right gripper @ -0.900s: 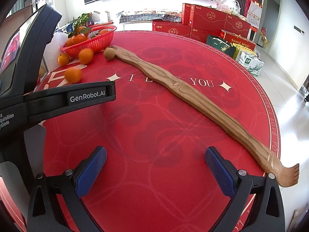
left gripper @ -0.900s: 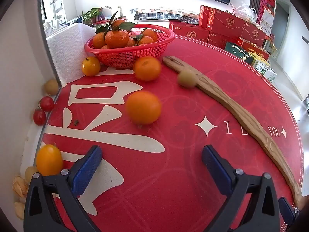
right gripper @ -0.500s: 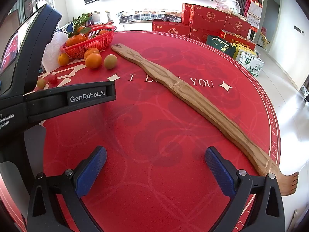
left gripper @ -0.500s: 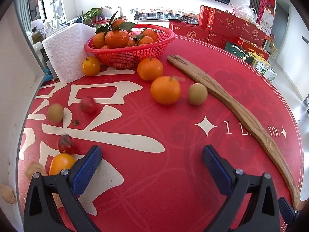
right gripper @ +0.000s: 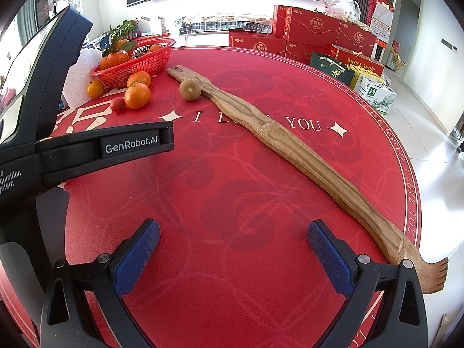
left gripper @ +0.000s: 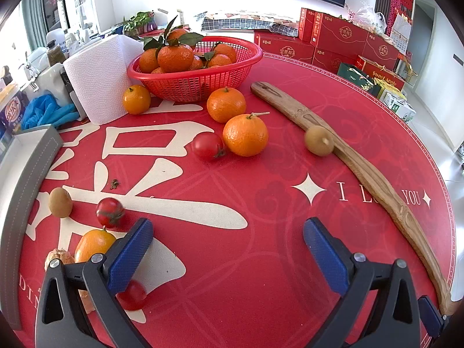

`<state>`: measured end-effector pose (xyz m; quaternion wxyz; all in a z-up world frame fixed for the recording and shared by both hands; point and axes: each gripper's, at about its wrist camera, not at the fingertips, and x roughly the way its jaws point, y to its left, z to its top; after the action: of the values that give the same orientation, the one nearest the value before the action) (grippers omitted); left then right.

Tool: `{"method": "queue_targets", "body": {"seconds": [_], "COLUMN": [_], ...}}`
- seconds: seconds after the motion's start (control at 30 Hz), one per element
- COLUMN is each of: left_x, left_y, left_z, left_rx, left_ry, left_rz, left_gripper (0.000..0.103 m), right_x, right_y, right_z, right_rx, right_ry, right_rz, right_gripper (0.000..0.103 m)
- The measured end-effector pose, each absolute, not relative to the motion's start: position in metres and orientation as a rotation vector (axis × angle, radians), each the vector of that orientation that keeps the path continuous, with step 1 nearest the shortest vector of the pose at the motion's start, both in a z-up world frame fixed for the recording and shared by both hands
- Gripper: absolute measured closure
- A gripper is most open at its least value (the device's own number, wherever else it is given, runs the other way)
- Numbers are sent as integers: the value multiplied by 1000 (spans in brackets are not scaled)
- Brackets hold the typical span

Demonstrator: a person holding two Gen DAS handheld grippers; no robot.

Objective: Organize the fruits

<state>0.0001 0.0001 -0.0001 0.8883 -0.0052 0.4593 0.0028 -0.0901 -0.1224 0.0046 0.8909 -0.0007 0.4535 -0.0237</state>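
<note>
Both grippers wide apart and empty: left gripper (left gripper: 227, 256) over bare mat, right gripper (right gripper: 233, 256) likewise, well short of any fruit. Loose fruit scattered across the mat (left gripper: 261, 290): two oranges (left gripper: 245, 135) just beside the basket (left gripper: 200, 82), a third small one (left gripper: 136, 99) by the paper roll (left gripper: 97, 78), tomatoes (left gripper: 207, 146) mid-mat and near the left jaw, a brown fruit (left gripper: 318, 140) touching the wooden scratcher (left gripper: 374, 184), another (left gripper: 60, 202) close to the left edge. Likely trouble: round fruit rolling off if nudged by a pad rather than straddled; soft tomatoes bruising under a hard squeeze; basket already heaped, so anything dropped on top may tumble out. Little margin at the left edge near the grey tray (left gripper: 26, 191); plenty of open mat in the centre and right, barred only by the scratcher.
</note>
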Motion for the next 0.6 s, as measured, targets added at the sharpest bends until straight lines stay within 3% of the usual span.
{"method": "queue_targets", "body": {"seconds": [0.6], "left_x": [0], "left_y": [0], "left_z": [0], "left_rx": [-11], "left_ry": [954], "left_rz": [6], "left_gripper": [0], "right_x": [-91], "right_y": [-121], "right_z": [5], "right_rx": [-2], "right_ry": [942], "right_rz": [-49], "right_gripper": [1]}}
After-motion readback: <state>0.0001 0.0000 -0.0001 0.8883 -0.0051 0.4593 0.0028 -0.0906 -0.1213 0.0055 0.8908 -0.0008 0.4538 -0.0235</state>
